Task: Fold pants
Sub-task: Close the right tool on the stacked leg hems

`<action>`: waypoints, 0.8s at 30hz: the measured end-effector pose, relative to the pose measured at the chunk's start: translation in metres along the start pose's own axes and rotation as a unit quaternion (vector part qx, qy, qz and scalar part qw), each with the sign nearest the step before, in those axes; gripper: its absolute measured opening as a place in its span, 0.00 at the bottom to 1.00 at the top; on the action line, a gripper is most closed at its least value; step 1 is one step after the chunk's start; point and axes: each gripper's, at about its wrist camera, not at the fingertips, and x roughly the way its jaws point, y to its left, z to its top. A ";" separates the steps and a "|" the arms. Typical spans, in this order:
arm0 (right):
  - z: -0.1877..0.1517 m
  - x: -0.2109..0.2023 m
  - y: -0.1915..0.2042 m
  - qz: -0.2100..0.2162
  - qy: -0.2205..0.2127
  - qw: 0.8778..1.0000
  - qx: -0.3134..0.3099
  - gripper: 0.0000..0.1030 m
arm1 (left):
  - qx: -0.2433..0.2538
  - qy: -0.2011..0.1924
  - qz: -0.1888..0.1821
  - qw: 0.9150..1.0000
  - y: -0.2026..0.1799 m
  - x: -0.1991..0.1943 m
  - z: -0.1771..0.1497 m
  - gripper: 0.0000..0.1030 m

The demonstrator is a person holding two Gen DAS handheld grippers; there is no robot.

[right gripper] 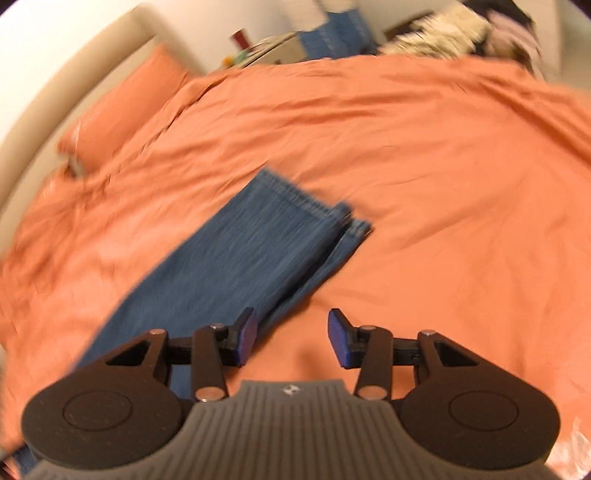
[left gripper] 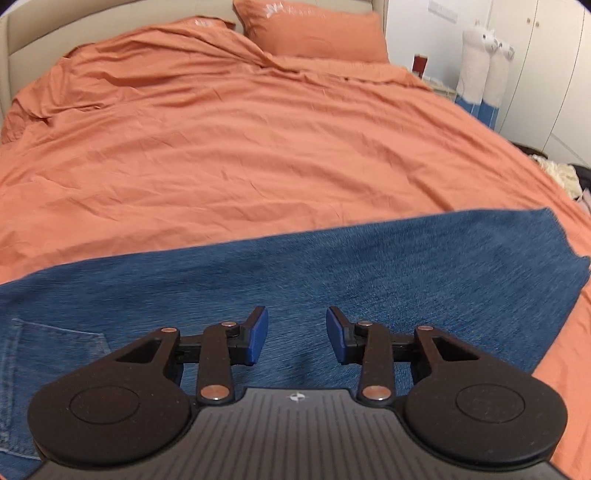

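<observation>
Blue denim pants [left gripper: 332, 266] lie flat across the orange bed cover [left gripper: 258, 147], one leg on the other. A back pocket [left gripper: 48, 354] shows at the lower left. My left gripper [left gripper: 297, 338] hovers open and empty just above the denim. In the blurred right wrist view the pants [right gripper: 243, 258] stretch away with the hemmed leg ends [right gripper: 317, 210] at the far end. My right gripper [right gripper: 291, 339] is open and empty, its left finger over the edge of the pants and its right finger over the cover.
Two orange pillows [left gripper: 314, 33] lie at the headboard [left gripper: 110, 22]. Two white plush llamas [left gripper: 480, 62] stand by the white cupboards at the right. A pile of clothes [right gripper: 443, 29] lies beyond the bed's far edge.
</observation>
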 end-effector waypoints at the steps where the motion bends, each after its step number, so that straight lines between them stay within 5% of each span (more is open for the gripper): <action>1: 0.007 0.007 -0.005 0.001 -0.003 1.000 0.013 0.39 | 0.002 0.003 -0.002 1.000 -0.003 0.005 0.001 0.42; 5: 0.032 0.037 -0.014 0.012 -0.010 0.999 0.037 0.24 | 0.015 0.014 -0.001 1.000 -0.019 0.023 0.004 0.42; 10: 0.052 0.067 -0.023 0.010 -0.006 0.998 0.067 0.20 | 0.022 0.025 0.003 0.999 -0.029 0.042 0.009 0.42; 11: 0.054 0.070 -0.025 0.016 -0.002 0.998 0.069 0.04 | 0.022 0.026 0.003 0.999 -0.030 0.045 0.010 0.41; 12: 0.056 0.068 -0.024 0.021 -0.007 0.998 0.066 0.00 | 0.023 0.028 0.004 0.999 -0.031 0.048 0.010 0.41; 17: 0.060 0.031 -0.013 0.045 -0.048 0.998 0.011 0.00 | 0.036 0.025 0.003 0.999 -0.035 0.052 0.013 0.41; 24: 0.047 0.063 -0.035 -0.001 -0.010 1.000 0.014 0.00 | 0.045 0.029 0.006 0.999 -0.046 0.062 0.016 0.40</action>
